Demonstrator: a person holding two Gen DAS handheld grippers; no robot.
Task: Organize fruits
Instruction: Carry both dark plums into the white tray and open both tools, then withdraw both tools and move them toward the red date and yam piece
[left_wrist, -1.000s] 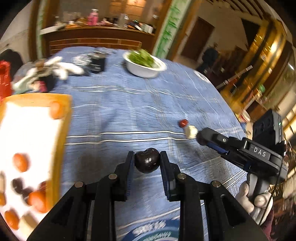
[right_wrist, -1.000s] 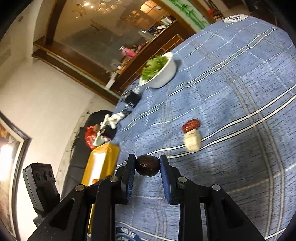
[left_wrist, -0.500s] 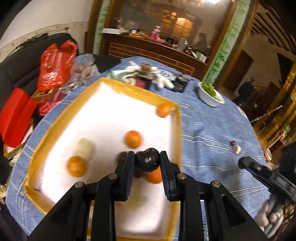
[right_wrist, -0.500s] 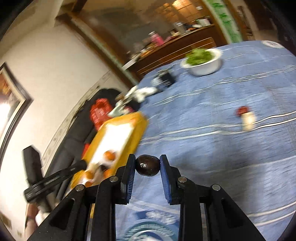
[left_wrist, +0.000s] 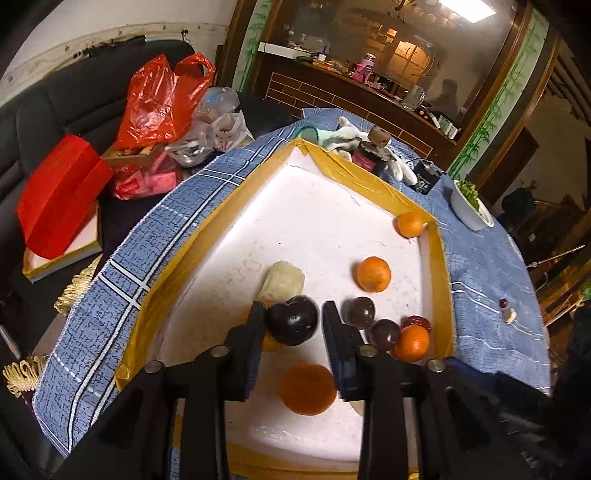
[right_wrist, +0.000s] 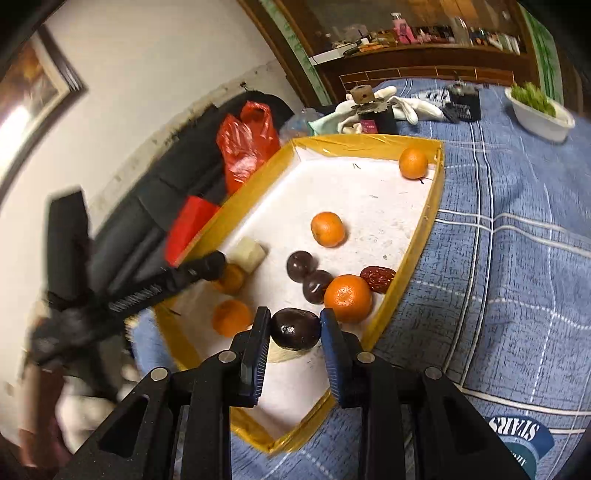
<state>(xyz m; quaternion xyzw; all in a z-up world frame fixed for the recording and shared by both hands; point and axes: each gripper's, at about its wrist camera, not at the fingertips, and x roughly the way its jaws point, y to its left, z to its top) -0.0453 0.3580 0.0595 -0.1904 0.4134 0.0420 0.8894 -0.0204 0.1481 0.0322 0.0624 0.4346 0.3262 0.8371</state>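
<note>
- Between the pads of the left tongs (left_wrist: 293, 312), low over the tray (left_wrist: 441, 266), sits a dark plum (left_wrist: 291, 326). The jaws have just been opening, and a sliver of gap shows on its right side, so this plum looks released.
- At the tray's near end, the right tongs (right_wrist: 295, 315) are clamped narrowly on a second plum (right_wrist: 295, 330), which hangs just inside the rim.
- Step in hand, as I judge it: dropping both plums in with the fruit already gathered.
- Just beyond lie two more plums (left_wrist: 357, 313), several oranges (left_wrist: 373, 274) and a date (right_wrist: 377, 278).
- Next, the left tongs should lift clear without nudging the plum, and the right should part its jaws over bare tray.
- Farther off on the worktop (left_wrist: 487, 295), a stray date (left_wrist: 503, 302) and a pale piece (left_wrist: 511, 315) wait, well apart from the tray.
</note>
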